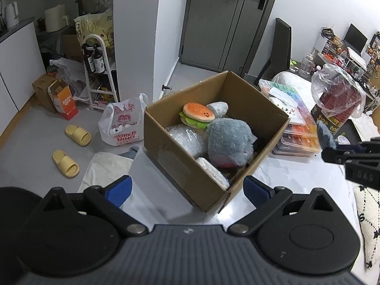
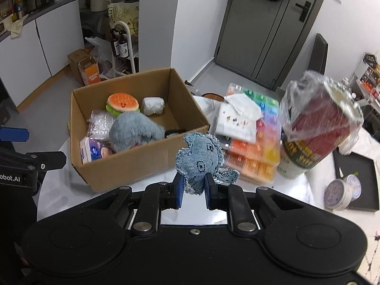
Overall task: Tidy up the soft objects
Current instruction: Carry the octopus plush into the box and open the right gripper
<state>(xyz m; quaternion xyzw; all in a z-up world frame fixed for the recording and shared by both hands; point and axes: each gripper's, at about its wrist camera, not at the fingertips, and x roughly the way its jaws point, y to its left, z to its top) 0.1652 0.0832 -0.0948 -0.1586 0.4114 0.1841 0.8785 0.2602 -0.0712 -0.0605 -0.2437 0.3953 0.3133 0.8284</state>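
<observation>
A small denim stuffed toy with a drawn face is clamped between the blue pads of my right gripper, lifted above the white table just right of the cardboard box. The box holds a burger plush, a grey fluffy plush, bubble wrap, a wrapped white lump and a tissue pack. My left gripper stands open at the box's near corner, nothing between its fingers. In the left wrist view the right gripper shows at the right edge with the denim toy.
Stacked clear organiser cases with white cloth on top lie right of the box. A tall can under a plastic bag stands further right, with a round tin on a dark tray. The floor to the left has slippers, bags and a rack.
</observation>
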